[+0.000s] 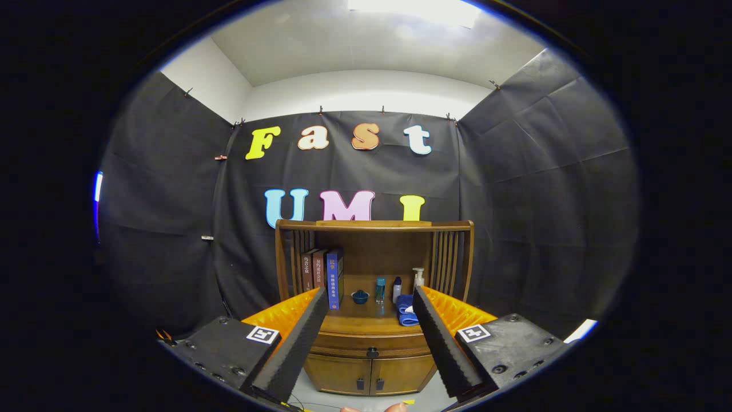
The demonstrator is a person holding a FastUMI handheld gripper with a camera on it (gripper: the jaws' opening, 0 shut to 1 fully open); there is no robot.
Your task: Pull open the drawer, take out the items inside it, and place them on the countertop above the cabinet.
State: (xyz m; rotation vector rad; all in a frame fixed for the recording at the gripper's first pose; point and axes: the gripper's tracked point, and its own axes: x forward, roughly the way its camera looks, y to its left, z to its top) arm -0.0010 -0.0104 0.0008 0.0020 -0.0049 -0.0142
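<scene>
A wooden cabinet (372, 337) stands beyond my fingers, against the booth's back wall. Its drawer (372, 345) sits closed under the countertop (366, 320), with a small dark knob (372, 353) at its middle. Whatever lies inside the drawer is hidden. My gripper (370, 297) is open, well short of the cabinet, with nothing between its fingers; the knob shows in the gap between them.
On the countertop stand three books (323, 274), a small blue bowl (359, 296), several small bottles (396, 288) and a folded blue towel (406, 309). A wooden hutch (374, 226) roofs the countertop. Two lower doors (369, 375) sit under the drawer.
</scene>
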